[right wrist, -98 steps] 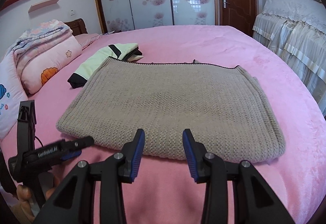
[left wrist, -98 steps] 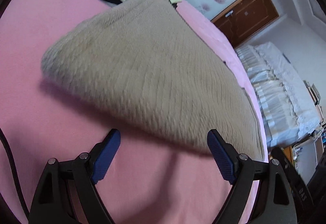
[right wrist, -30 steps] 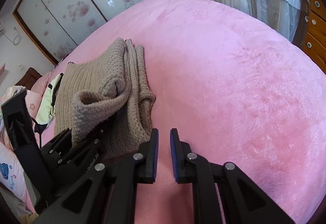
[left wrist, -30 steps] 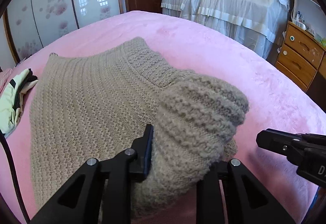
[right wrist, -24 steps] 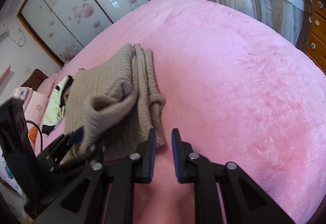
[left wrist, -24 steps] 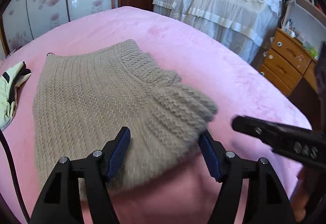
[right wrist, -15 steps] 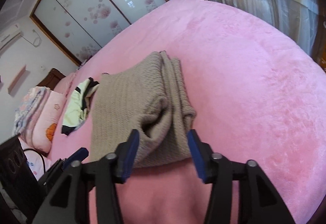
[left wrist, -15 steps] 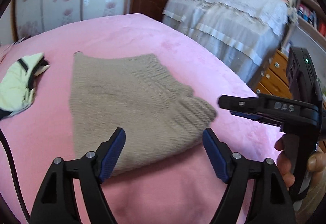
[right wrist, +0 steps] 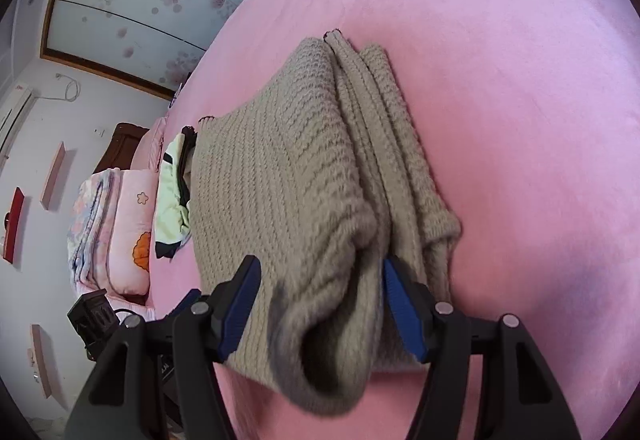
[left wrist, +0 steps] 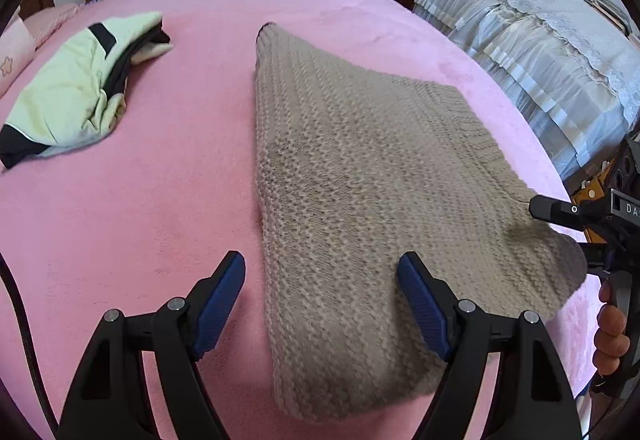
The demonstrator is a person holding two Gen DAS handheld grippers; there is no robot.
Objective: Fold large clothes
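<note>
A beige knitted sweater (left wrist: 360, 176) lies folded in layers on the pink bed (left wrist: 140, 200). My left gripper (left wrist: 320, 300) is open, and the sweater's near edge lies between its blue pads without touching them. In the right wrist view the sweater (right wrist: 288, 176) shows its stacked folds, and its bulging near end sits between the jaws of my right gripper (right wrist: 322, 304). Those jaws are opening and the pads do not press the knit. The right gripper (left wrist: 580, 216), held by a hand (left wrist: 612, 332), also shows at the left wrist view's right edge.
A light green and black garment (left wrist: 80, 92) lies folded at the bed's far left. Folded pink quilts (right wrist: 112, 224) sit by the headboard. A lace-covered piece of furniture (left wrist: 540, 52) stands beyond the bed's right edge. Floral sliding wardrobe doors (right wrist: 152, 0) line the wall.
Both grippers have opened and let go of the sweater's lifted fold, then drawn back. The fold has dropped, and the sweater now lies flat, half as wide as at first.
</note>
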